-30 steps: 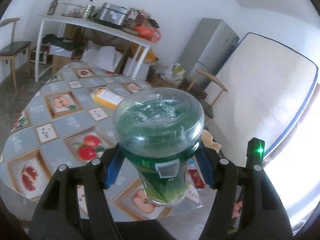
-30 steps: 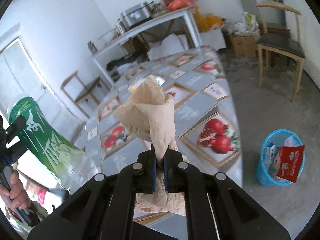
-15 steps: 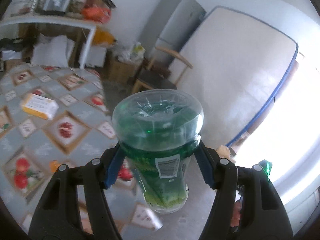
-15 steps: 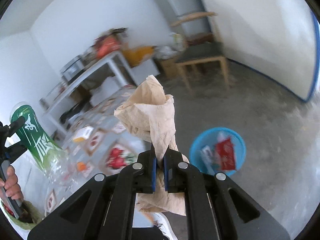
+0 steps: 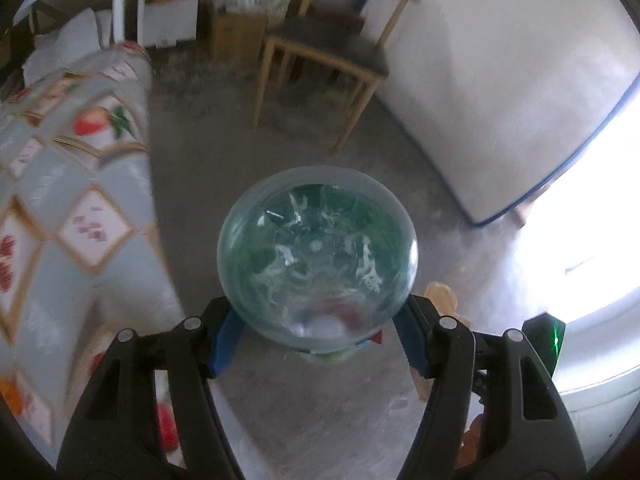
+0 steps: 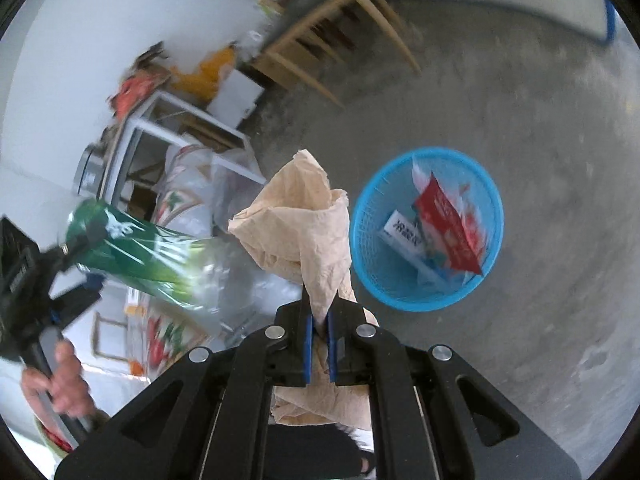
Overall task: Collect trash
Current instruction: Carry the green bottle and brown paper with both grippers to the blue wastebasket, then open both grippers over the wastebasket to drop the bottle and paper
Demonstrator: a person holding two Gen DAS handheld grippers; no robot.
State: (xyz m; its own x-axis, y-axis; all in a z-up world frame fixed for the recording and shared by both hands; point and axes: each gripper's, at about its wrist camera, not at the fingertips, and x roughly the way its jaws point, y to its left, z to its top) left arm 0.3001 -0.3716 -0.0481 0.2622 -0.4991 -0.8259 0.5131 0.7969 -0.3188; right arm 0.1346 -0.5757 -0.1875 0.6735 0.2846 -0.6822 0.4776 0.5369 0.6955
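Note:
My left gripper [image 5: 318,344] is shut on a green plastic bottle [image 5: 317,264], whose clear base points at the camera above the grey floor. The same bottle [image 6: 144,248] shows at the left of the right wrist view, held by the left gripper. My right gripper [image 6: 318,336] is shut on a crumpled beige paper napkin [image 6: 300,228]. A blue plastic trash basket [image 6: 426,230] stands on the floor just right of the napkin. It holds a red packet [image 6: 448,224] and a white box.
The table with the fruit-patterned cloth [image 5: 72,208] lies at the left. A wooden chair [image 5: 328,56] stands on the concrete floor ahead, with a mattress [image 5: 520,92] leaning on the wall at the right. A white shelf table with clutter [image 6: 168,128] stands at the back.
Both grippers have swung away from the table and tilted down toward the floor. The blue basket now sits larger and closer beside the napkin. Both keep their hold.

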